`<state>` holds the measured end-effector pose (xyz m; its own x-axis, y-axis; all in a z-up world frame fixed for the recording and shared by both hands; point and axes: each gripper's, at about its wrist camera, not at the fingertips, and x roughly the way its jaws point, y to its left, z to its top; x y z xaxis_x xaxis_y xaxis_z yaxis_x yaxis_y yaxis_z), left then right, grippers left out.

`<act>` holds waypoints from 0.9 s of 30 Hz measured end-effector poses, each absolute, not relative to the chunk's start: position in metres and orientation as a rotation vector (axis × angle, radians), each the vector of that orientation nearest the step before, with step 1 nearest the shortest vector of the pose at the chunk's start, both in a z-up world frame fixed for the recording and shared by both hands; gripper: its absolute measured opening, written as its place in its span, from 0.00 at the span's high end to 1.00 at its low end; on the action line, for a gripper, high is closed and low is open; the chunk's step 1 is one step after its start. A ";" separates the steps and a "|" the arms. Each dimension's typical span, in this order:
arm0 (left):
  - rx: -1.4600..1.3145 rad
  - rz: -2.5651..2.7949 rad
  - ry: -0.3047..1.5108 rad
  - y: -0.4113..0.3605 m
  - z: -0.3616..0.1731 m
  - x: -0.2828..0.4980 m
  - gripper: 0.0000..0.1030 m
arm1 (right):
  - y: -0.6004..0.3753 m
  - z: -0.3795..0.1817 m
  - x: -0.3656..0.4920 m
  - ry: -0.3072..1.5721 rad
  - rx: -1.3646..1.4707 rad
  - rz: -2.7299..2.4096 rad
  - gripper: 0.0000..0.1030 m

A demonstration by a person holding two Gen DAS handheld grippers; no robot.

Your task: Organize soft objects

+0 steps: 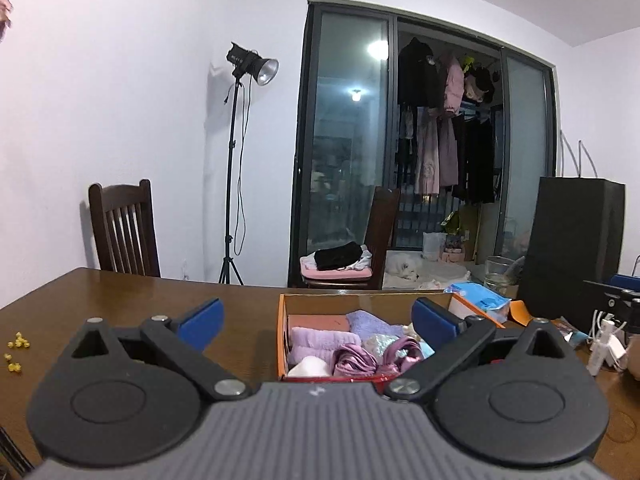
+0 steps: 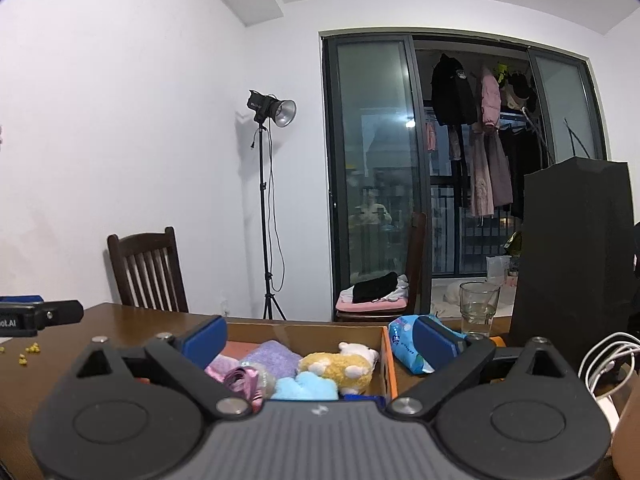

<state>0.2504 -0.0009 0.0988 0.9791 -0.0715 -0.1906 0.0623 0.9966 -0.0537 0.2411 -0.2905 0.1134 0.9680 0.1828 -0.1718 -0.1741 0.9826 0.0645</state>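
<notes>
Glass [image 2: 478,307] beside black bag [image 2: 576,256]

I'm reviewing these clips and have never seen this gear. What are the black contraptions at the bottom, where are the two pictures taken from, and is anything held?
Each picture comes from a camera on a hand-held two-finger gripper, looking along its blue-padded fingers. The left gripper and right gripper are both open and hold nothing. Ahead, on the wooden table, an orange cardboard box holds soft things: purple towels, pink ribbon, a yellow plush toy. Beside it lie a blue tissue pack and a drinking glass.
</notes>
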 end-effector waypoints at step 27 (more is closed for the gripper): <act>-0.051 -0.090 0.169 -0.005 0.045 0.004 0.00 | -0.232 0.051 -0.011 0.235 0.084 0.268 0.00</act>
